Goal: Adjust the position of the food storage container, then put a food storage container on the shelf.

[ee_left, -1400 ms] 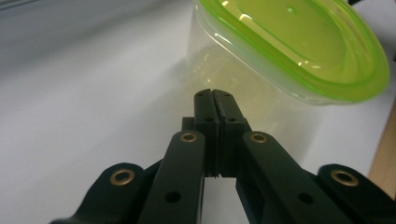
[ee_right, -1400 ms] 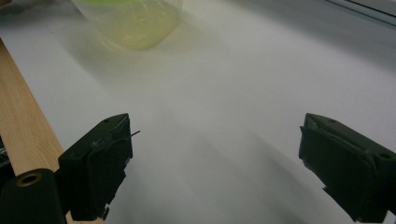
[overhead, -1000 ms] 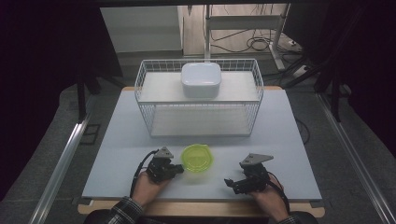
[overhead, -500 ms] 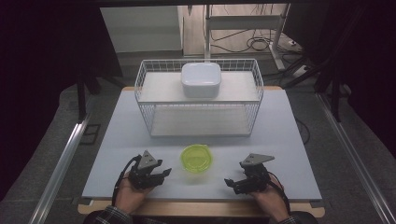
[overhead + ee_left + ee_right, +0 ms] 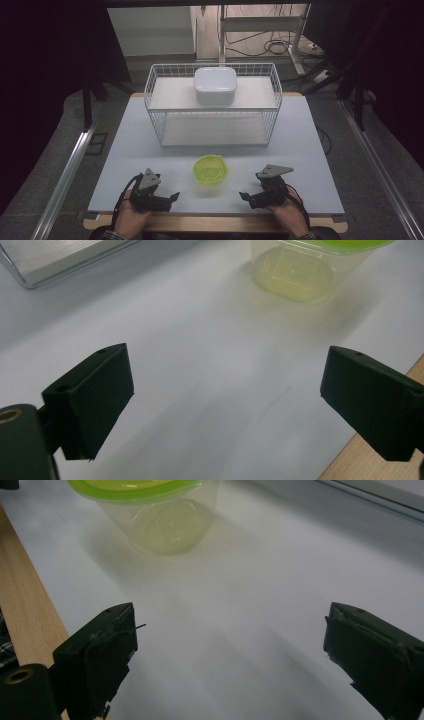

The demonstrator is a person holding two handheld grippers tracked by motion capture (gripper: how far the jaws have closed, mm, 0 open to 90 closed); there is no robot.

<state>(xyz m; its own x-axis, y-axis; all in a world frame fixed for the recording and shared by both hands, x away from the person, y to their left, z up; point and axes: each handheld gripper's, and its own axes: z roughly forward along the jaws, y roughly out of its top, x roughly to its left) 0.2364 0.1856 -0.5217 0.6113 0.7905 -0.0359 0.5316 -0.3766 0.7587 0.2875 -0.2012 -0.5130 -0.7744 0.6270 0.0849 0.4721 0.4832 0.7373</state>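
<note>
Backed off from the green-lidded container [image 5: 210,170] toward the table's [image 5: 300,145] near edge, the left gripper [image 5: 172,196] now sits at its seven o'clock, the right gripper [image 5: 243,196] at four o'clock, roughly equally near, both jaws wide and empty.

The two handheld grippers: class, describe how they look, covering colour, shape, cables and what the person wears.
Both the left gripper and right gripper are black, with two blocky, flat-faced jaws. Each carries a grey three-cornered plate on top and trails a black cable. A checked sleeve cuff shows at the left wrist.
</note>
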